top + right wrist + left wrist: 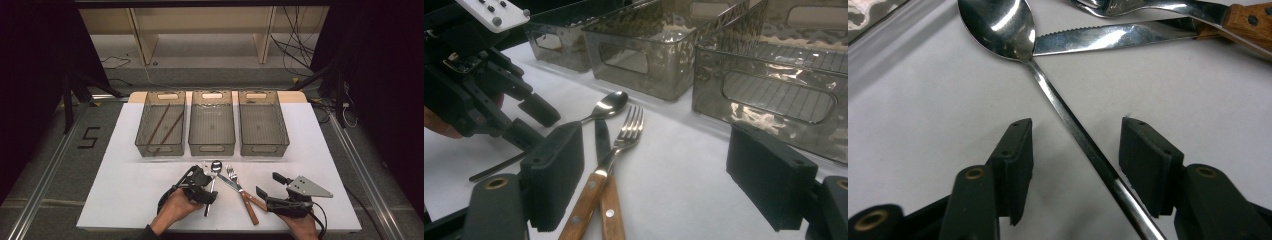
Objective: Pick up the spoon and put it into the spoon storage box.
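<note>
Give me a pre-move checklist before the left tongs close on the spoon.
1. Spoon handle lies between the left tongs: ok.
2. Pads touching the handle: not ok, gaps on both sides.
3. Spoon bowl clear of the knife: cannot tell, bowl hides the blade tip.
4. Fork clear of the spoon: ok.
5. Right tongs open and apart from the spoon: ok.
6. Middle bin free to receive: ok.

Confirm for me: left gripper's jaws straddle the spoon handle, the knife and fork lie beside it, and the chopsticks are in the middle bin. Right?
Not quite. The chopsticks lie in the left bin, not the middle bin, as the high view shows. The rest stands: the left gripper straddles the spoon handle without pressing on it, with the knife and fork beside it.
</note>
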